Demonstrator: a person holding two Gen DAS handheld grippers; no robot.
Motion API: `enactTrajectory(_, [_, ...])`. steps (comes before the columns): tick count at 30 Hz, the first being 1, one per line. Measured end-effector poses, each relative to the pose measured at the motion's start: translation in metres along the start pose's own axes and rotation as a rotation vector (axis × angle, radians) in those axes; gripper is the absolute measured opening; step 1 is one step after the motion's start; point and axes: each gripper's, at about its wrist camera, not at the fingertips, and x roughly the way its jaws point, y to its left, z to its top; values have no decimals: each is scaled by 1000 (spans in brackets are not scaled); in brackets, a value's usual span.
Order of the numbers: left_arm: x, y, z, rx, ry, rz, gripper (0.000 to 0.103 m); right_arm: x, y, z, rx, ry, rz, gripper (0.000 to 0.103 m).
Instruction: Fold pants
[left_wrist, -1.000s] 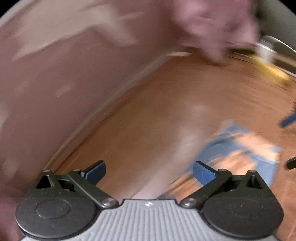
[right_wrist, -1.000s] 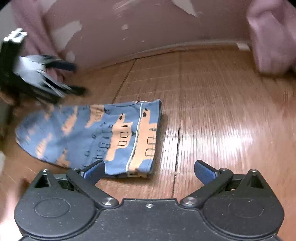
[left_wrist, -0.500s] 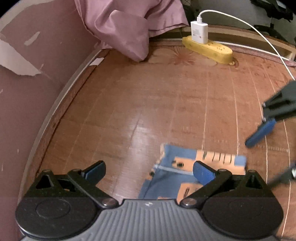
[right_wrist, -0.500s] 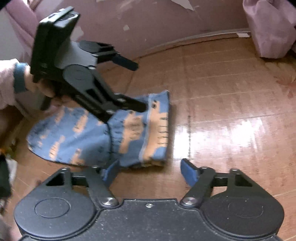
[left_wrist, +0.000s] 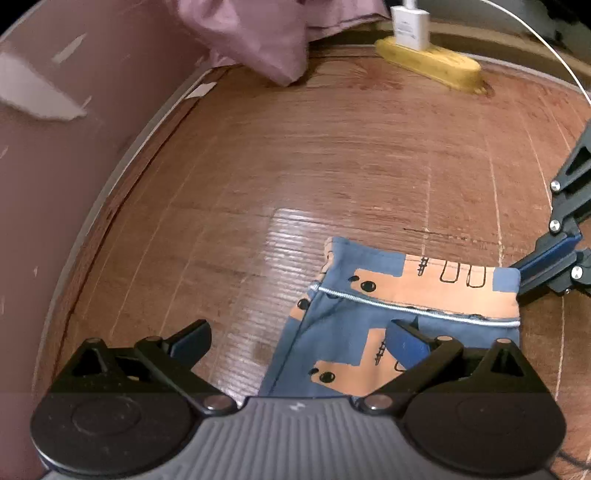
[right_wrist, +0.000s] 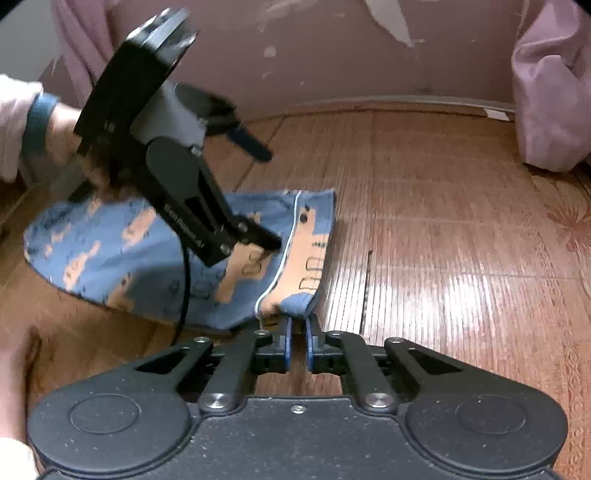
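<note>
R gripper (right_wrist: 298, 332) clenched on near corner of the blue print pants (right_wrist: 147, 258) (waistband end), flat on wood floor (right_wrist: 443, 240). L gripper (left_wrist: 295, 339) spread wide, pants under its right finger.

pants (left_wrist: 343, 325): near part hidden under left gripper (left_wrist: 295, 339) | white cable (left_wrist: 546, 48): cut by right edge

White lettering on the left tongs (right_wrist: 271, 199) arm — too blurred to read.
</note>
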Motion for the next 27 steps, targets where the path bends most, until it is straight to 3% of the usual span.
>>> enactTrajectory(3, [-13, 18, -10, -165, -22, -60, 100, -12, -4, 4, 39, -57, 26, 7])
enactTrajectory(8, [-29, 68, -40, -678, -33, -307, 90, -18, 12, 8, 3, -130, 42, 7])
enactTrajectory(11, [-23, 85, -44, -812, 10, -419, 87, -19, 18, 10, -15, -145, 62, 2])
enactTrajectory(15, [-18, 89, -30, -850, 60, -474, 87, -17, 32, 10, -69, -171, 80, 1])
enactTrajectory(20, [-13, 69, 1, -751, 142, -457, 87, -10, 46, 7, -122, -148, 44, 3])
enactTrajectory(22, [-15, 59, 7, -689, 140, -460, 87, -14, 39, 10, -88, -150, 23, 19])
enactTrajectory(24, [-19, 52, 8, -639, 126, -440, 87, -18, 23, 12, -36, -134, -5, 52])
enactTrajectory(26, [-22, 52, 6, -612, 103, -451, 88, -18, 1, 13, 52, -106, -6, 62])
enactTrajectory(27, [-26, 51, 2, -594, 87, -461, 88, -19, -8, 13, 104, -100, 18, 62])
